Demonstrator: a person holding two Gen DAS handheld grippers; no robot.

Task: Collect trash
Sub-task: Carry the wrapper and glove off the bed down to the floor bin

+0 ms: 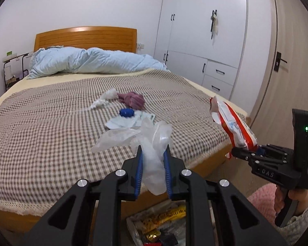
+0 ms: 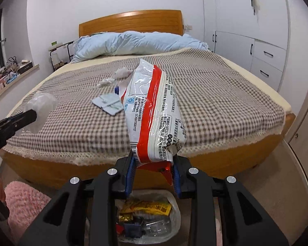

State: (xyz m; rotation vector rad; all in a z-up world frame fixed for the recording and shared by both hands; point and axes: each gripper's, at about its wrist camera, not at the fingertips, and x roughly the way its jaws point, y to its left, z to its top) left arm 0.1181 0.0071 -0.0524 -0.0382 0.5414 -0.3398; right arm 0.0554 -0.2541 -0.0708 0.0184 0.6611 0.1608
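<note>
While the left wrist view looks out over the bed [image 1: 51, 123], the left hand-held gripper [image 1: 153, 153] is clamped on a clear plastic bag [image 1: 152, 143], its blue pads pressed against the crumpled film on both sides. Off to the right, the right hand-held gripper [image 1: 244, 150] holds a red-and-white wrapper [image 1: 234, 127] up above the bed's corner, a hand [image 1: 293, 201] on its grip. On the checked blanket lie a white tissue wad [image 1: 108, 96], a purple cloth [image 1: 133, 100], a blue cap [image 1: 126, 112] and some flat white packets [image 1: 121, 123]. Below the fingers, a trash bag [image 1: 158, 225] sits on the floor, with yellow wrappers inside. Over to the right wrist view: the right hand-held gripper [image 2: 154, 164] is pinched on the bottom edge of the wrapper [image 2: 154, 110], which stands upright and hides part of the bed [image 2: 215, 94]. At far left, the left hand-held gripper [image 2: 33, 115] carries the plastic bag [image 2: 41, 108]. Directly under the fingers, the trash bag [image 2: 174, 215] lies open on the floor beside a pink rug [image 2: 24, 201].
</note>
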